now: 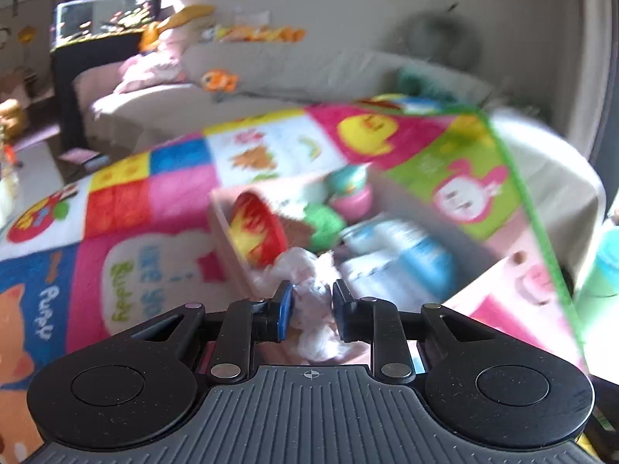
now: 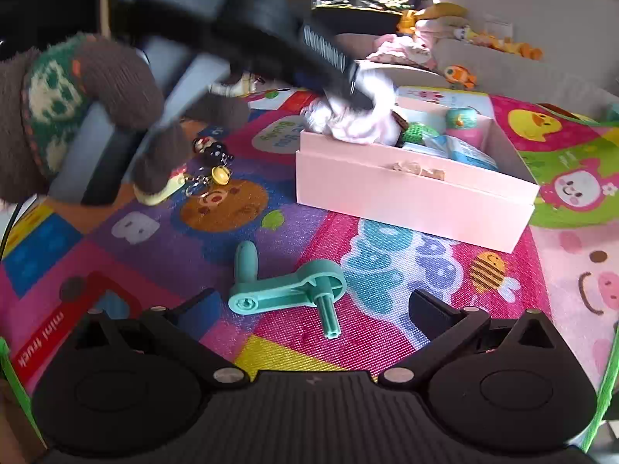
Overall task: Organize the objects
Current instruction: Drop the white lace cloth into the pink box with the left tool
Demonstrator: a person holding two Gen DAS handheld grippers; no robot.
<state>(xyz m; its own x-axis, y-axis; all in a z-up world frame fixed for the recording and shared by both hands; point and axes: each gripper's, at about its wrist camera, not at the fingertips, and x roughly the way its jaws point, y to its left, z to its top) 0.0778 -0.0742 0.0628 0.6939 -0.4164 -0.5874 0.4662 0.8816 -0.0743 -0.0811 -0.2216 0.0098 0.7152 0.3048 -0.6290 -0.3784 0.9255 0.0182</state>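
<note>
Lying flat, teal crank handle (image 2: 288,294), shaft toward camera

Two tongs are mine: the left tongs (image 1: 313,309) and the right tongs (image 2: 313,309). One pink box (image 2: 410,193) sits on one patchwork play mat (image 2: 387,270). One teal plastic crank (image 2: 290,290) lies loose, beside one cluster of keychain charms (image 2: 211,162). One crumpled white wad (image 1: 313,297) makes up the rest.

Bright daylight, motion blur, fisheye-warped edges.
</note>
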